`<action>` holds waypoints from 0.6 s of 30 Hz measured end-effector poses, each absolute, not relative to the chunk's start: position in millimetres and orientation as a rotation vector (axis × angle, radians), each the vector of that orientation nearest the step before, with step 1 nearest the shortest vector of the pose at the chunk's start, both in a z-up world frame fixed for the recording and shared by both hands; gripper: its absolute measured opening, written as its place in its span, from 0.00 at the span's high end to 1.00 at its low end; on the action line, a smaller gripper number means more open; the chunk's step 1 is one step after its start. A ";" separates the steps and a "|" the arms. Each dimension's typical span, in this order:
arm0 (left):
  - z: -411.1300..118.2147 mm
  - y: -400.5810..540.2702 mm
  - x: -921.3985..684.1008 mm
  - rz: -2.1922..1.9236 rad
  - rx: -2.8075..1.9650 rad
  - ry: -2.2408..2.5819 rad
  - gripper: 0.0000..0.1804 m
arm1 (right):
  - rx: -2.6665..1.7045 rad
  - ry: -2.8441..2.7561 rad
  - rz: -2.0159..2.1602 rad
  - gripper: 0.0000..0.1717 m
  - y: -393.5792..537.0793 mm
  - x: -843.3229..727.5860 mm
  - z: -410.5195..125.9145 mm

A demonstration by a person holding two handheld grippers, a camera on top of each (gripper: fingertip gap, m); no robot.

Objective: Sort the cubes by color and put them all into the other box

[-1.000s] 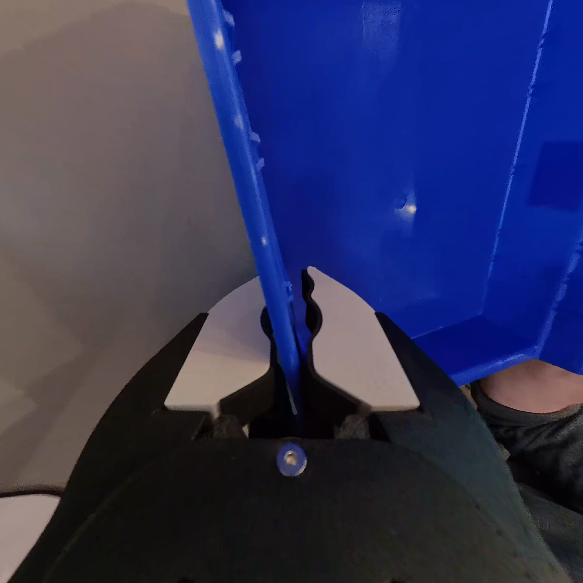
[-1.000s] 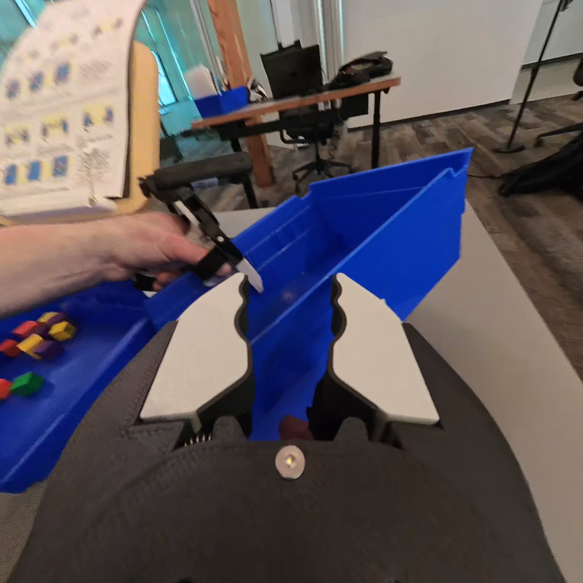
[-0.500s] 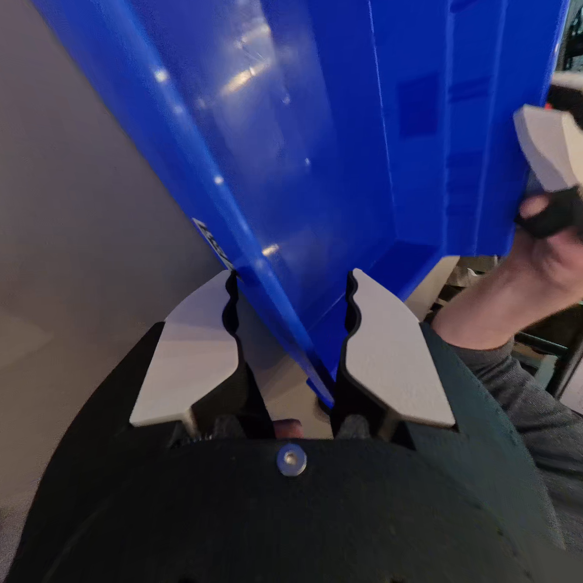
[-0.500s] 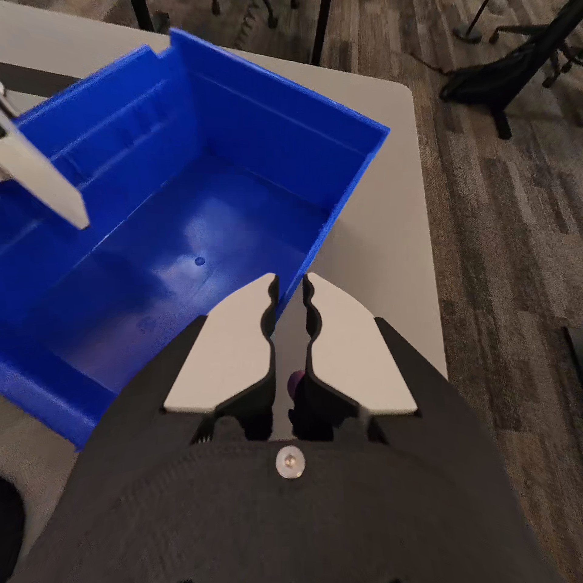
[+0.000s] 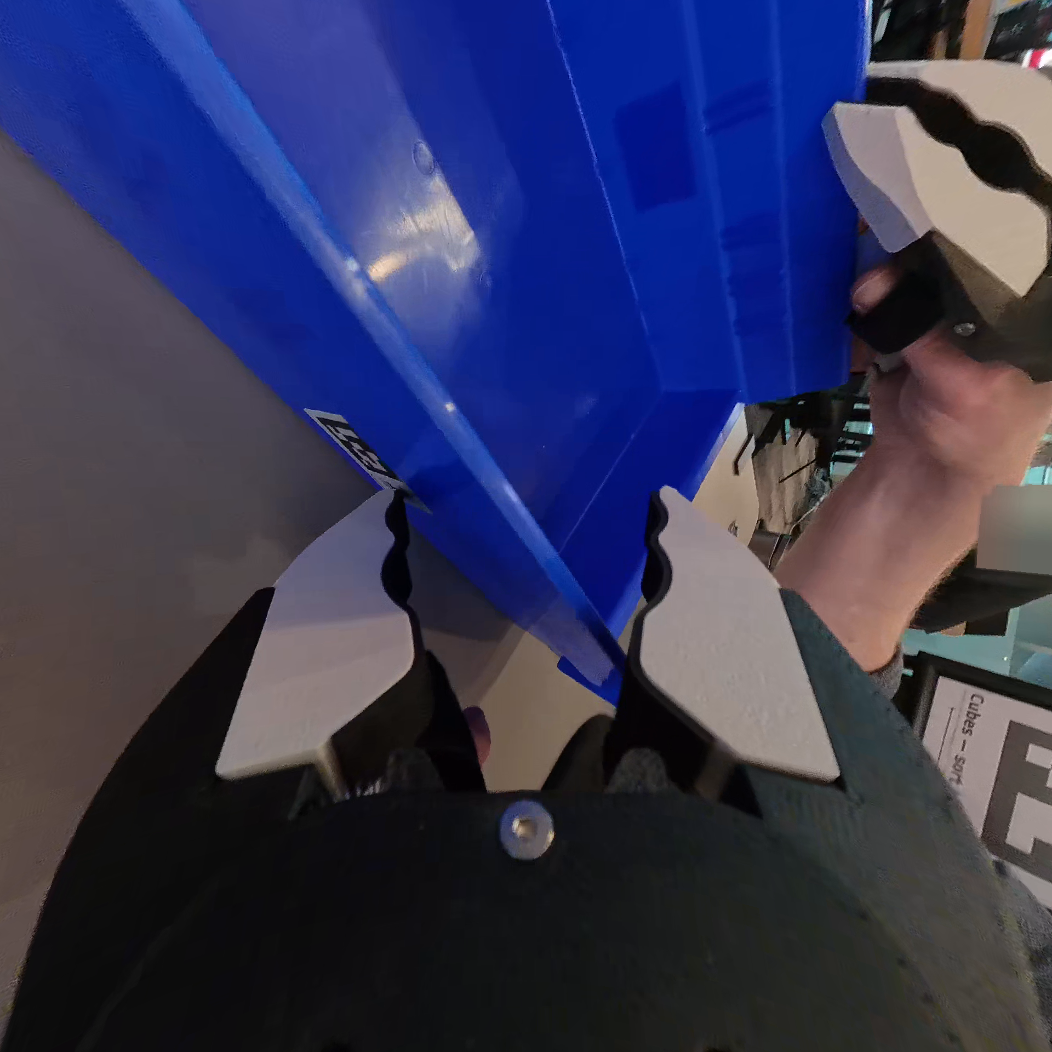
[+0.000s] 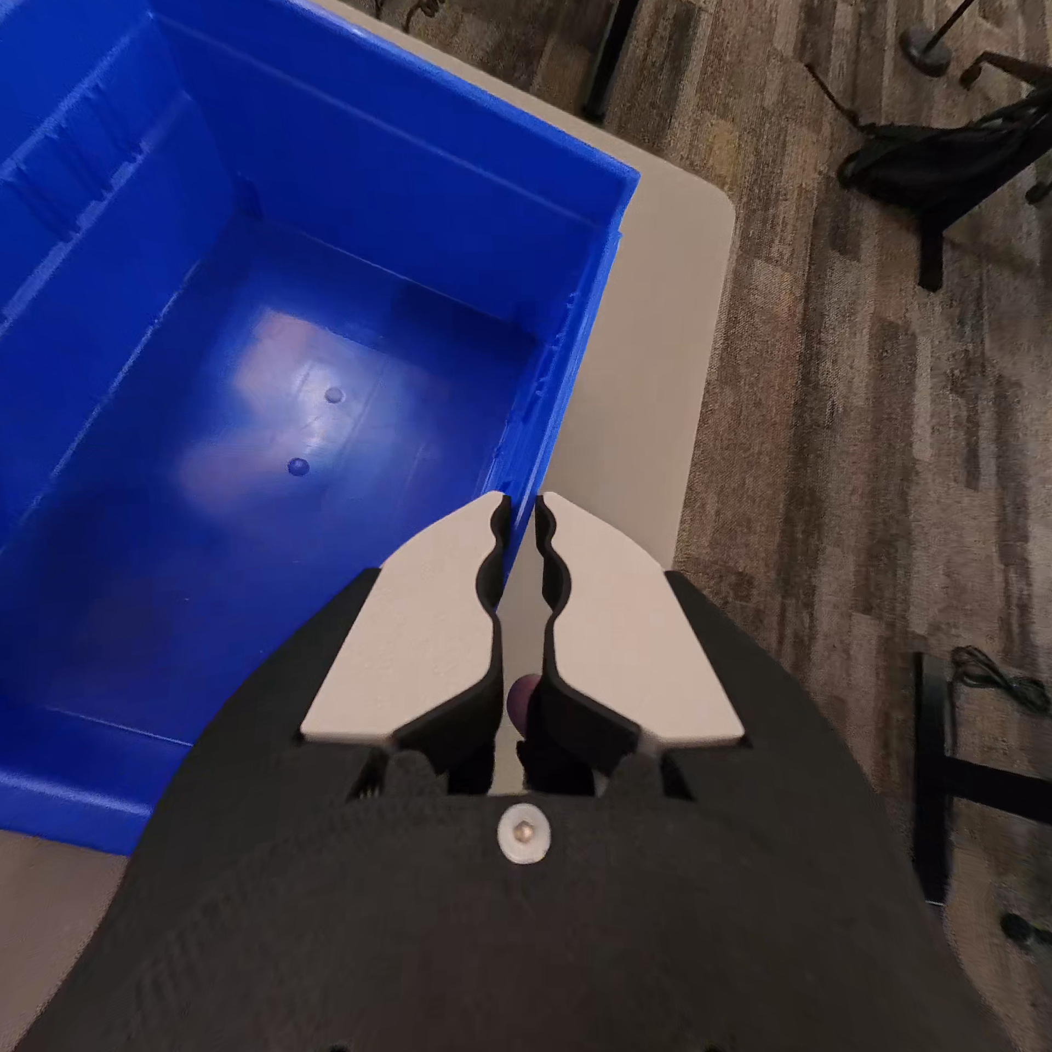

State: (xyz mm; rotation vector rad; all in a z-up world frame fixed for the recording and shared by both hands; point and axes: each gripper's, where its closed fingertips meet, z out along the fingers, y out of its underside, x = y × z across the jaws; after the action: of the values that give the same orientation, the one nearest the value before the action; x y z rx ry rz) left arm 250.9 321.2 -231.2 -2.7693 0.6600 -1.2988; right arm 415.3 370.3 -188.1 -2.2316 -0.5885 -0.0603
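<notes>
Meanwhile left tongs (image 5: 526, 546) gape wide — right tongs (image 6: 521, 512) pinch blue box (image 6: 575, 353) wall.

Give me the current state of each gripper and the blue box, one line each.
Left gripper: jaws wide open, box corner between them, not clamped.
Right gripper: jaws nearly shut astride the box's right wall; actual grip unclear.
Blue box: empty, no cubes inside, partly on the table.
</notes>
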 end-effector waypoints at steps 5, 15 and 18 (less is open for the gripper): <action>-230.3 350.8 253.4 -1.326 -2.731 0.604 0.55 | -2.227 -0.636 -0.121 0.95 400.8 418.1 -188.7; -210.7 333.0 233.4 -1.464 -2.700 0.593 0.24 | -2.000 -0.478 -0.239 0.71 394.8 439.0 -133.1; -186.2 306.0 225.2 -1.432 -2.635 0.699 0.24 | -1.855 -0.543 -0.316 0.76 367.5 417.3 -90.9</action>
State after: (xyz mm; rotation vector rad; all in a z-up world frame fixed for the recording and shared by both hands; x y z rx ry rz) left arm 225.2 306.0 -186.2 -2.6346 0.6989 -1.4323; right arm 417.3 367.5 -90.9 -1.8548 -0.5426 -0.3163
